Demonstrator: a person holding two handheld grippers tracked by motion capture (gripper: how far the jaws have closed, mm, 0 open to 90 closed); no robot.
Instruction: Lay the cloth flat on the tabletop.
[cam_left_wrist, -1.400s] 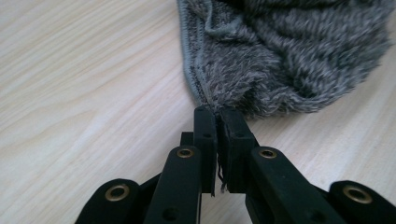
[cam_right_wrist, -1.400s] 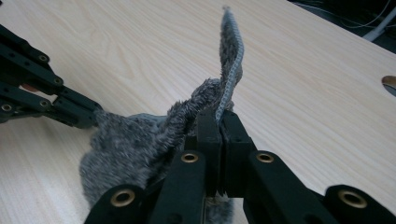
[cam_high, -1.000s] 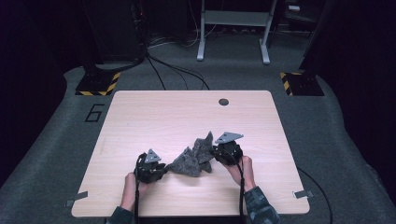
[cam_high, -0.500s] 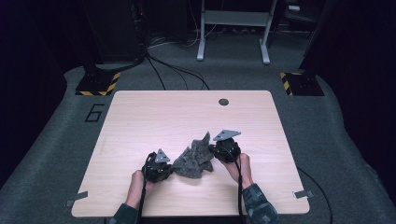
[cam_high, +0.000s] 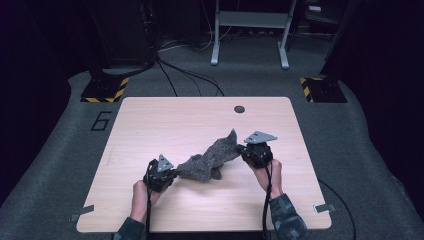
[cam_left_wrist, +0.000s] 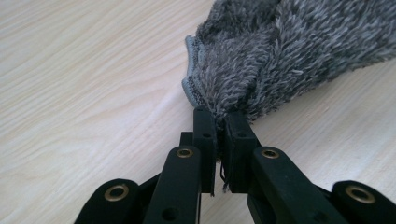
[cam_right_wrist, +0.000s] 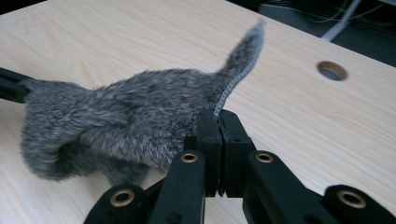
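Pinching the fuzzy grey cloth (cam_high: 210, 159) at opposite ends, both grippers sit low in the high view, near the front edge of the bench (cam_high: 150, 125). At lower left of that view, the left gripper (cam_high: 165, 175) has its jaws pressed together on the cloth's stitched corner; they have just been closing, and the left gripper view shows the hemmed edge and pile of the cloth (cam_left_wrist: 261, 60) caught between them, close above the wood. At centre right, the right gripper (cam_high: 250, 150) has its jaws clamped on the other end, held a little higher, so the cloth hangs between the two in a sagging band running from lower left to centre right. In the right gripper view a free corner of the cloth (cam_right_wrist: 140, 121) sticks up beyond the pinch, toward the top of the frame.

Holding two far-apart edges looks meant to pull the crumpled cloth open, probably to spread or fold it; its middle droops to the wood.

Farther back, near the bench's upper right edge, a round cable hole (cam_high: 239, 109) is cut in the top. No container stands on the bench.
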